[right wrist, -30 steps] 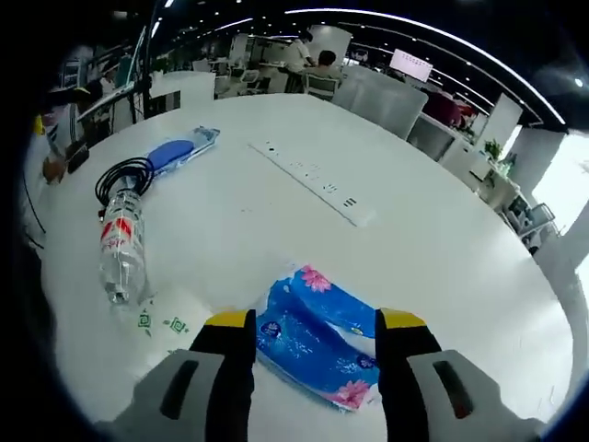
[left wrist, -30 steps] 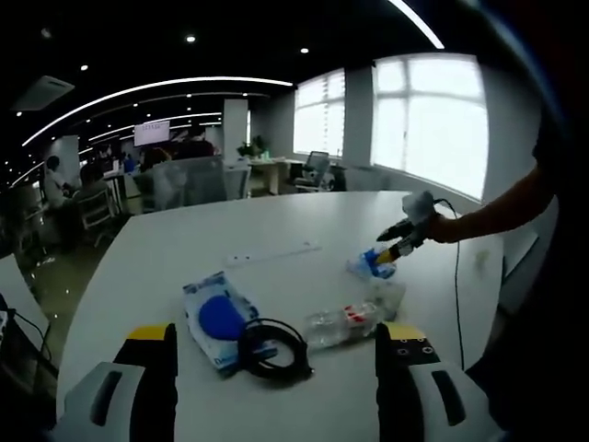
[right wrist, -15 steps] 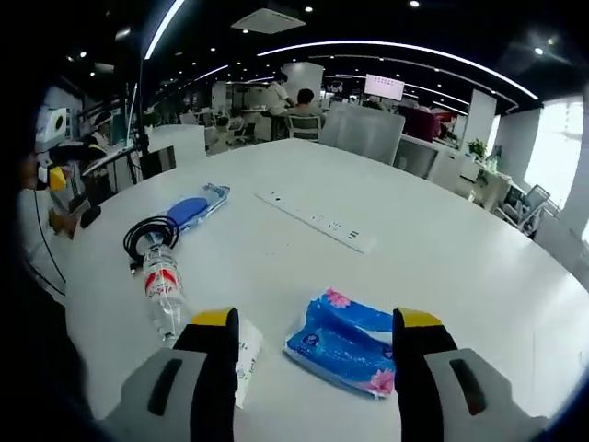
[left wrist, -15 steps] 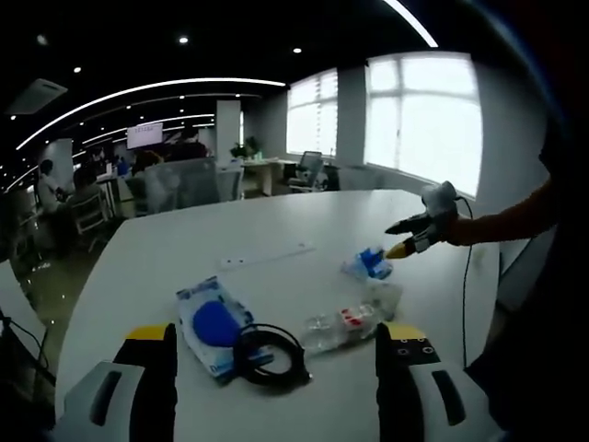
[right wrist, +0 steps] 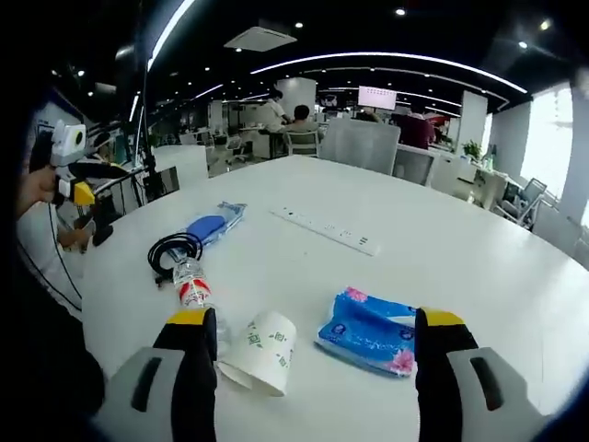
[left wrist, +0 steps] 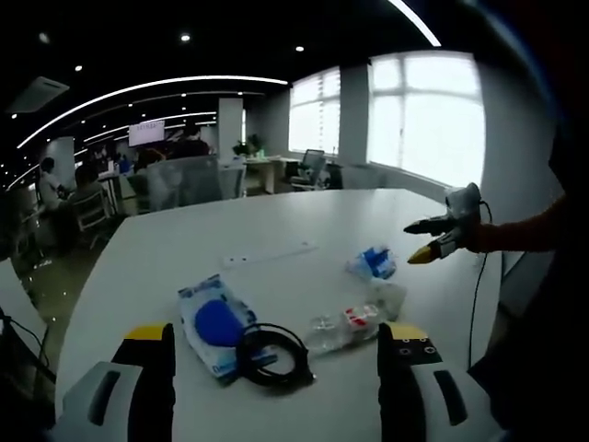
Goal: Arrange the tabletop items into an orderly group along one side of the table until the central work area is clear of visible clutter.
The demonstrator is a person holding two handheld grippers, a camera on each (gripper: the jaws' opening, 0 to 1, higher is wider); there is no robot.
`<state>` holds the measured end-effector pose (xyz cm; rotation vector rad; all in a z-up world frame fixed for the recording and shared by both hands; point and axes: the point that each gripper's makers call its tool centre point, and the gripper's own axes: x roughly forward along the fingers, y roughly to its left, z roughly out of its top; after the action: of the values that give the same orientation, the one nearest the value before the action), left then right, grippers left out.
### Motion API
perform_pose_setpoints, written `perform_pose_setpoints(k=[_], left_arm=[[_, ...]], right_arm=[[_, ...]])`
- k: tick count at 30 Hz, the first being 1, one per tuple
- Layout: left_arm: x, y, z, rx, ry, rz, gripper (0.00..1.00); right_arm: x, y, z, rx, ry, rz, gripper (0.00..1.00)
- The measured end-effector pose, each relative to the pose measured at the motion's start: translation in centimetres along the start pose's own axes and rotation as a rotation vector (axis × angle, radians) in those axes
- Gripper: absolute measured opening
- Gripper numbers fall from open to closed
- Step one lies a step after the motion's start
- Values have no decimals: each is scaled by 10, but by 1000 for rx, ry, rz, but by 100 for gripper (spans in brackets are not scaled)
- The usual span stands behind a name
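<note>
Both grippers hang above the table (right wrist: 479,249), jaws spread wide, holding nothing. Near the right gripper (right wrist: 313,368): tissue pack (right wrist: 368,330), soft and light, pinch across its middle; tipped paper cup (right wrist: 262,352), crushable, take the rim gently. Left gripper (left wrist: 267,387) faces the lying bottle (left wrist: 345,322), likely slippery.

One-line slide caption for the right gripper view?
Open right gripper above a tipped paper cup and tissue pack on a white table.

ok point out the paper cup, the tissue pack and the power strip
paper cup (right wrist: 260,354), right gripper view, on its side wall
tissue pack (right wrist: 368,331), right gripper view, middle of the blue wrapper
power strip (right wrist: 324,230), right gripper view, middle of its top face
</note>
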<state>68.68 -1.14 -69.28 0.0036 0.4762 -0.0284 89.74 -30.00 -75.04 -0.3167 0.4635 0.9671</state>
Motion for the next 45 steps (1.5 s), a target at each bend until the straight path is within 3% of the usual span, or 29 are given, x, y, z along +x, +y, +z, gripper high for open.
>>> perform_pose_setpoints(k=[9, 19, 37, 45], left_arm=[[-1, 5, -2, -13, -2, 25, 95], [1, 3, -2, -25, -9, 28, 99], [12, -6, -9, -17, 21, -11, 99], [23, 4, -14, -27, 41, 7, 94]], right_arm=[[-18, 8, -6, 25, -15, -11, 99], [-33, 15, -14, 35, -13, -29, 99], [-35, 24, -22, 63, -2, -28, 96], [-34, 30, -24, 82, 6, -35, 94]])
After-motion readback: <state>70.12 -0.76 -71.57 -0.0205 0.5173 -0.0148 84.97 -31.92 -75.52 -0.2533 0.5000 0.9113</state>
